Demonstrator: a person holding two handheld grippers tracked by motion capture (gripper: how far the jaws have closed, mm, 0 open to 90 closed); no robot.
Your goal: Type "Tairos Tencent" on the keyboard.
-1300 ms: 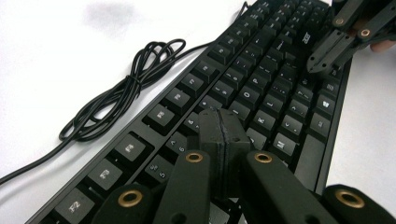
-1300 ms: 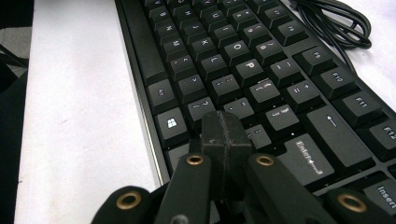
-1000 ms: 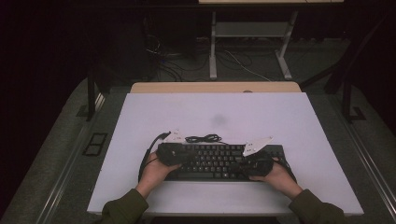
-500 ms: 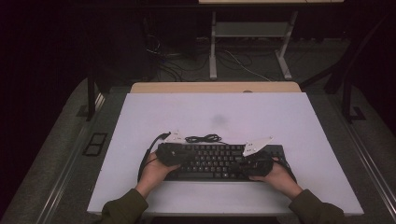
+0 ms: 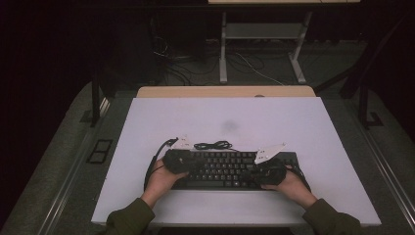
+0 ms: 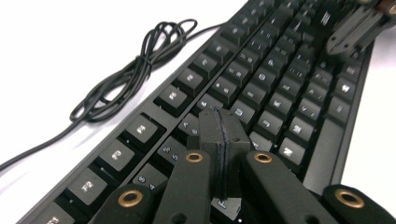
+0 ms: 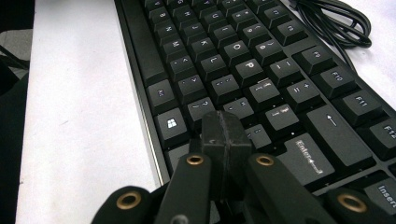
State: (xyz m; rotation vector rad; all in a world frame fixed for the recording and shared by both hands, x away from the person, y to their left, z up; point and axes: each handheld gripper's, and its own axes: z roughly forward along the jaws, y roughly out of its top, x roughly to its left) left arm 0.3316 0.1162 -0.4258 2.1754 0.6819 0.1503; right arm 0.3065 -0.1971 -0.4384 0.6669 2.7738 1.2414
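Note:
A black keyboard (image 5: 230,170) lies near the front of the white table (image 5: 225,122). My left gripper (image 5: 182,159) hovers over the keyboard's left end, my right gripper (image 5: 266,171) over its right end. In the left gripper view the keyboard (image 6: 261,79) runs away from my left gripper (image 6: 220,126), whose jaws are pressed together with nothing between them, above the letter keys. In the right gripper view my right gripper (image 7: 225,130) is shut and empty too, over the keys left of Enter on the keyboard (image 7: 243,65).
The keyboard's coiled black cable (image 5: 213,145) lies just behind it on the table; the cable (image 6: 126,79) is beside the function keys. A wooden table edge (image 5: 225,91) sits behind the white top. Floor cables and a metal stand (image 5: 259,44) lie beyond.

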